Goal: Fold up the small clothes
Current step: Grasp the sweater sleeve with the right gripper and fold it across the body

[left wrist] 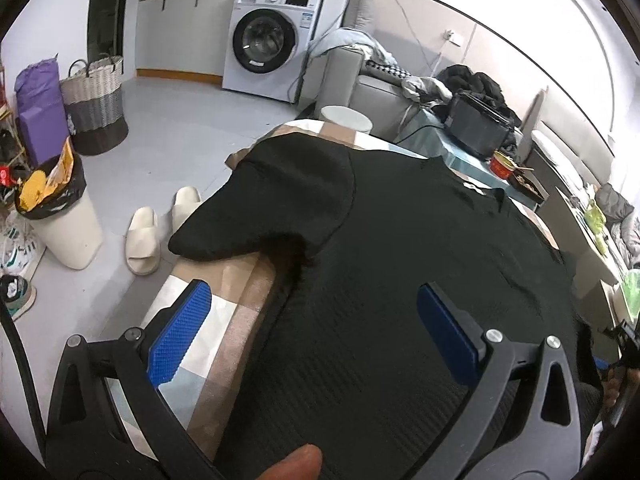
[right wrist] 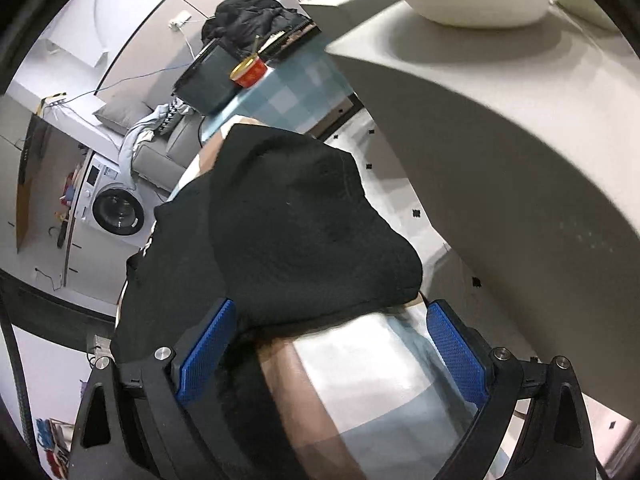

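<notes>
— Black knit, that is the whole job at the moment: one black top lies spread flat over the checked cloth that covers the surface; its body is smooth and its collar points away from the left camera.

— Any fold made?

— None that I can make out; one sleeve lies out to the side and droops over the edge of the surface above the floor; the other sleeve hangs past the opposite edge. I judge the task barely begun: sleeves to bring in, body to double over, all still ahead.

— And the tools?

— The left tool hovers over the lower part of the top, jaws spread wide, nothing between the blue pads; the right tool sits near the sleeve end, also spread, gripping nothing; whether a pad touches the fabric I cannot tell.

— The room?

— Domestic and cluttered; a washing machine stands under a kitchen counter; a woven basket, a lined bin and pale slippers are on the grey floor; beyond the top are a red tin and a dark box; a sofa heaped with clothes lies behind.
</notes>
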Tool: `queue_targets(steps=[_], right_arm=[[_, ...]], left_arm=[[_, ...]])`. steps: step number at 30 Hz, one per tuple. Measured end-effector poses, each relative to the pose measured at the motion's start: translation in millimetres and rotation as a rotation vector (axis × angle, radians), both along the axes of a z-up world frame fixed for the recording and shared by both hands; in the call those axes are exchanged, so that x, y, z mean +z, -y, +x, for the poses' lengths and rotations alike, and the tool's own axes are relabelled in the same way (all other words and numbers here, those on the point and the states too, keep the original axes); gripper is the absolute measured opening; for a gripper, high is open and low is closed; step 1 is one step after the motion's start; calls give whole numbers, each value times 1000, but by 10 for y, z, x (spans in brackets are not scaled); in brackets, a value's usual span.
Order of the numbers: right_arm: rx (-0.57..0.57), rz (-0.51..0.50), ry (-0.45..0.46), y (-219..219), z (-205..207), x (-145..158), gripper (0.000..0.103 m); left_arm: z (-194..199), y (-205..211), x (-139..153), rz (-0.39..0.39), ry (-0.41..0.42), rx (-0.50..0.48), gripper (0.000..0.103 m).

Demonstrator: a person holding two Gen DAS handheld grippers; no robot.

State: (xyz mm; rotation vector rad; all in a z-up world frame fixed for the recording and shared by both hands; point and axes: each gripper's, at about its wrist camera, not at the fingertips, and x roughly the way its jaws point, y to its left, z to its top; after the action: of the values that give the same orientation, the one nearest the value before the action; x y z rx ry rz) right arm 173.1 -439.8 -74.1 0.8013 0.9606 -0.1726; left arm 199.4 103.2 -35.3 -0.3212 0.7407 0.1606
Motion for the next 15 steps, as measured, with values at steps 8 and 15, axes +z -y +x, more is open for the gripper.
queue_targets(steps=[8, 15], right_arm=[[-51, 111, -46, 101, 234, -241, 88], [-102, 4, -35, 62, 351, -8, 28]], left_arm=[[44, -76, -106, -25, -28, 24, 102], [21, -222, -185, -40, -45, 69, 102]])
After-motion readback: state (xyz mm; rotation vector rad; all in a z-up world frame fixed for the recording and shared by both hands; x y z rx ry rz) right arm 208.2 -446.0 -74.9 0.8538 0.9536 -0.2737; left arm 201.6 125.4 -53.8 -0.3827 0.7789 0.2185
